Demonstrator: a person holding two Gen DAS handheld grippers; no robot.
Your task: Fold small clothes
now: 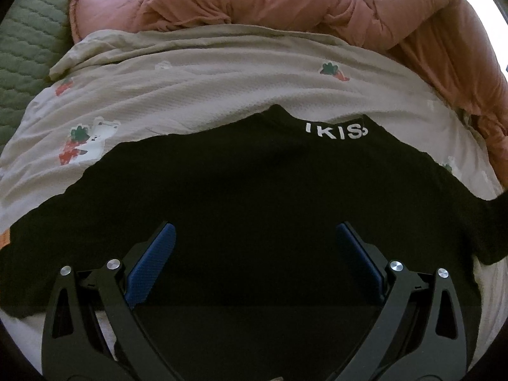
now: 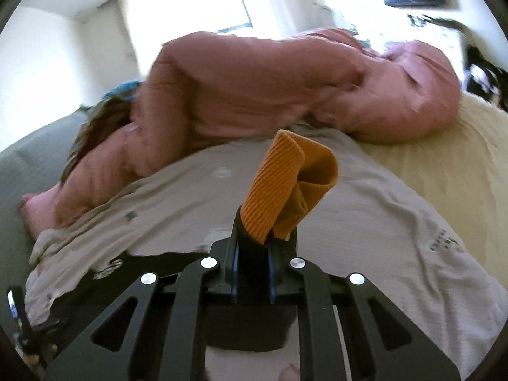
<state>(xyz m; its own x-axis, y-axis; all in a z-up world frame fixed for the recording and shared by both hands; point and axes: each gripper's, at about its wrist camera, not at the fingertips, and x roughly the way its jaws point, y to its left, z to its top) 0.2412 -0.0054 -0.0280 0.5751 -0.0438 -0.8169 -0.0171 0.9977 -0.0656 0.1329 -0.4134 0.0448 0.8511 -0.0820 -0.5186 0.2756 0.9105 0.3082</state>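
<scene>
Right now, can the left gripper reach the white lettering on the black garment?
Probably yes. The left gripper is open above the black garment, and the white lettering lies straight ahead on the same cloth with nothing lying in between.

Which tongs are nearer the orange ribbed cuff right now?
Right. The right tongs are shut on the orange ribbed cuff, lifted above the bed. The left tongs hang open over the black shirt, not gripping.
</scene>
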